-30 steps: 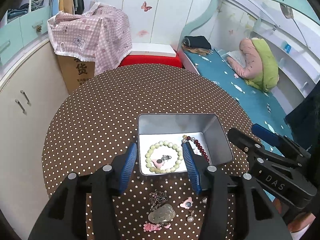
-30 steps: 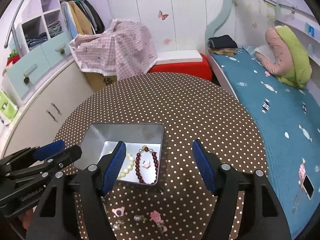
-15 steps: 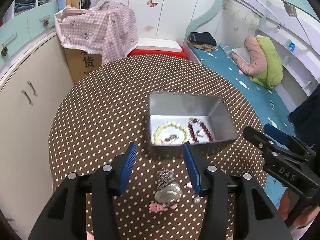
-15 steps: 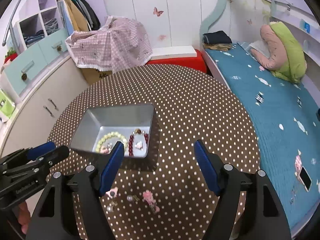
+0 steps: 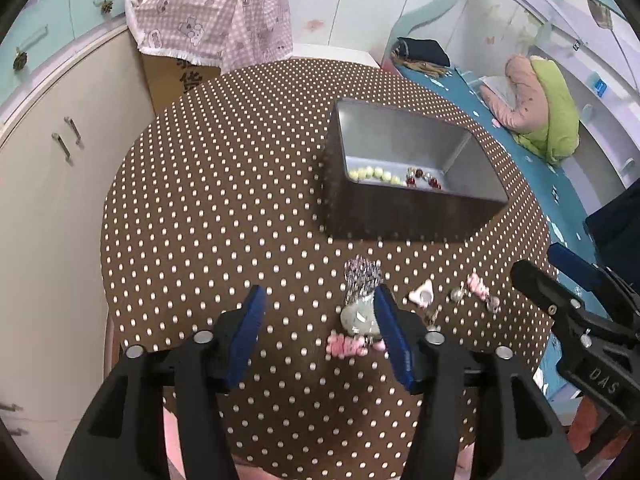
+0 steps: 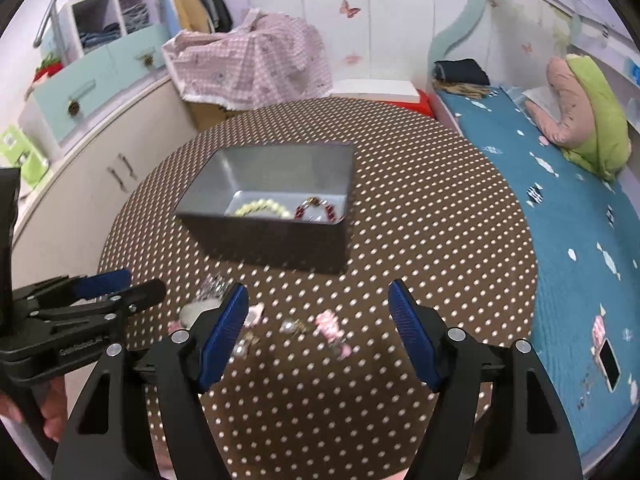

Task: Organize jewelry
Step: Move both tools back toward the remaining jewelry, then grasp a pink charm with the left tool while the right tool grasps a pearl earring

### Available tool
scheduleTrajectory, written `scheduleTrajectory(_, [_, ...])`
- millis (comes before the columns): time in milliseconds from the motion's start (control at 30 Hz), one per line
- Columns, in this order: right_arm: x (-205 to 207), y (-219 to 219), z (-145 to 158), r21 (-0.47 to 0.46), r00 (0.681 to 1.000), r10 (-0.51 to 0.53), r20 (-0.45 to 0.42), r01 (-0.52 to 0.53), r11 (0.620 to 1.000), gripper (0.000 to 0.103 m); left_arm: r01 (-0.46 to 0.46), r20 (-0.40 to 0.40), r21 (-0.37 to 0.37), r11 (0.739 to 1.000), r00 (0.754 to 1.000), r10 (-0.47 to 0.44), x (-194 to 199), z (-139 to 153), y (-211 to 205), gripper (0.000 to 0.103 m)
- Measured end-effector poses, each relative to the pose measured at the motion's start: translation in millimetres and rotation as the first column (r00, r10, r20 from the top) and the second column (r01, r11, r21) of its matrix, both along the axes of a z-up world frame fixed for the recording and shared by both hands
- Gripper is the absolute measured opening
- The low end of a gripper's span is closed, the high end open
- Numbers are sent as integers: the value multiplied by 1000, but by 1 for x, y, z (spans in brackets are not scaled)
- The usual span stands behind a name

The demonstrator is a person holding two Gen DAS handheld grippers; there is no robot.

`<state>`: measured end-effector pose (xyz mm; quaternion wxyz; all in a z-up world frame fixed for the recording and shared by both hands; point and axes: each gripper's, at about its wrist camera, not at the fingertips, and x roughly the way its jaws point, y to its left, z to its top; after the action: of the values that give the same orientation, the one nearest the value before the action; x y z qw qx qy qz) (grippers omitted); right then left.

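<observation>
A metal tin stands on the dotted round table and holds a pale green bead bracelet and a dark red bead bracelet. In front of it lie loose pieces: a grey stone pendant on a silver chain, pink charms, a pearl earring. My left gripper is open and empty, its right finger beside the pendant. My right gripper is open and empty above the charms.
The brown polka-dot table ends close to me. Cabinets stand at the left, a cloth-covered box behind, and a teal bed at the right. The right gripper's body shows in the left wrist view.
Both grippers have pulled back and down from over the tin toward the loose pieces at the near table edge. The tin now sits farther away. Both stay open.
</observation>
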<state>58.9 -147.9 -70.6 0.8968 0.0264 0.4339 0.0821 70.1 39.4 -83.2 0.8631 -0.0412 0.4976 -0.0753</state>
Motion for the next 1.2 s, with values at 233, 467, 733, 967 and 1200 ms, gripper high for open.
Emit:
scheduleTrajectory(233, [-1,10,-14,-11,999,22,-44,-23,1000,70,15,-44,6,1000,999,-14,-9,-18,0,56])
scheduleTrajectory(467, [-1,15,-29,-46,996,30,-87,-34,998,70,32,-69,15,999,997,-31,-19,-35,-9,56])
scheduleTrajectory(733, [-5,26,-40,-53,991,74,-112,-80,995,70,74,-37,24,997,997,-73,-26,-32,-24,20])
scheduleTrajectory(967, [-10,45,-41,-49,980,173,-98,-179,983,55,56,-36,16,998,998,-55,-24,-29,-15,3])
scheduleTrajectory(1200, [-3,56,-53,-51,971,203,-126,-211,976,25,30,-26,-23,999,999,-31,-23,-21,7,3])
